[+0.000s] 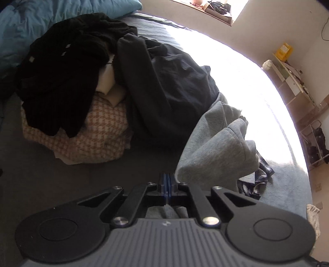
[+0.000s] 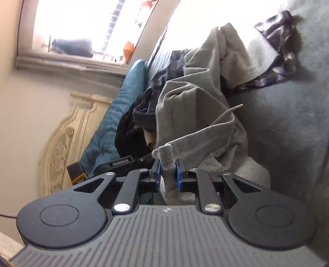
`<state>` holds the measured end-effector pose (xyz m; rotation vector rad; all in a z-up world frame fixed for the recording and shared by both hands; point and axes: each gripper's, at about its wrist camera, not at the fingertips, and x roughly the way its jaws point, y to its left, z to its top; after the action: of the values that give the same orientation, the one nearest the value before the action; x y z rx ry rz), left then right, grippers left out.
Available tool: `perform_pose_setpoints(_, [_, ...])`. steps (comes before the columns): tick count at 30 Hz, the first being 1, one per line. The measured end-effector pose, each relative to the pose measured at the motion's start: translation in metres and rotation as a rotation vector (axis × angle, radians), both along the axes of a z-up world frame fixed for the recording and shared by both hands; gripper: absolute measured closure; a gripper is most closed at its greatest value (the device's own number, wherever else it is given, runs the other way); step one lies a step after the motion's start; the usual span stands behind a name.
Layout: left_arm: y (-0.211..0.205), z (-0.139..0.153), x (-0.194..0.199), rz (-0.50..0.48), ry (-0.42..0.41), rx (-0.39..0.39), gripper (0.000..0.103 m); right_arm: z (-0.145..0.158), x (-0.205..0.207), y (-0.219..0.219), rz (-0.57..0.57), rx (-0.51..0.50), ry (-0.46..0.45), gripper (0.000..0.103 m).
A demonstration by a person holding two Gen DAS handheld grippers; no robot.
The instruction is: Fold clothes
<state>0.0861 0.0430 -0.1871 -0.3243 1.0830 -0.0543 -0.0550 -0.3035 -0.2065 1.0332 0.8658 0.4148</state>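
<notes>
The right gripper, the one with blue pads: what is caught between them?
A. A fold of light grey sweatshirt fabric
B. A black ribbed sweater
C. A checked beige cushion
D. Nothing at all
A: in the right wrist view the right gripper has its blue pads pressed on a fold of the grey sweatshirt, which trails away across the bed.

Bed [image 1: 61, 174] has a grey cover, with a teal duvet [image 1: 51, 12] bunched at the far left. Carved cream headboard [image 2: 67, 133] sits behind it. Yellow box [image 1: 284, 51] on a shelf [image 1: 292, 82] far right, window sill [image 2: 67, 61] by the wall.
</notes>
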Motion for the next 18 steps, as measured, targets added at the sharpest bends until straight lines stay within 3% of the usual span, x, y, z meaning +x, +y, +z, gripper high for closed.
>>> perform_pose_setpoints(4, [0.037,-0.010,-0.016,0.034,0.074,0.007,0.094,-0.009,0.008,0.058,0.172,-0.138,0.050,0.090])
perform_pose_setpoints(5, [0.039,-0.007,-0.021,0.010,0.074,0.006,0.086,-0.018,0.012,0.066,0.185,-0.164,0.077,0.090])
perform_pose_setpoints(6, [0.037,-0.002,-0.027,-0.028,0.073,0.000,0.076,-0.023,0.011,0.074,0.201,-0.191,0.091,0.090])
perform_pose_setpoints(8, [0.027,0.004,-0.036,-0.125,0.078,-0.033,0.067,-0.027,0.006,0.091,0.246,-0.244,0.097,0.090])
perform_pose_setpoints(12, [-0.006,0.004,-0.043,-0.328,0.151,-0.166,0.044,-0.021,-0.005,0.126,0.376,-0.391,0.040,0.090])
perform_pose_setpoints(15, [-0.033,-0.010,-0.046,-0.435,0.230,-0.207,0.041,-0.013,-0.012,0.146,0.457,-0.529,-0.035,0.090])
perform_pose_setpoints(18, [-0.057,-0.029,-0.047,-0.501,0.311,-0.126,0.042,-0.005,-0.022,0.153,0.505,-0.636,-0.097,0.090])
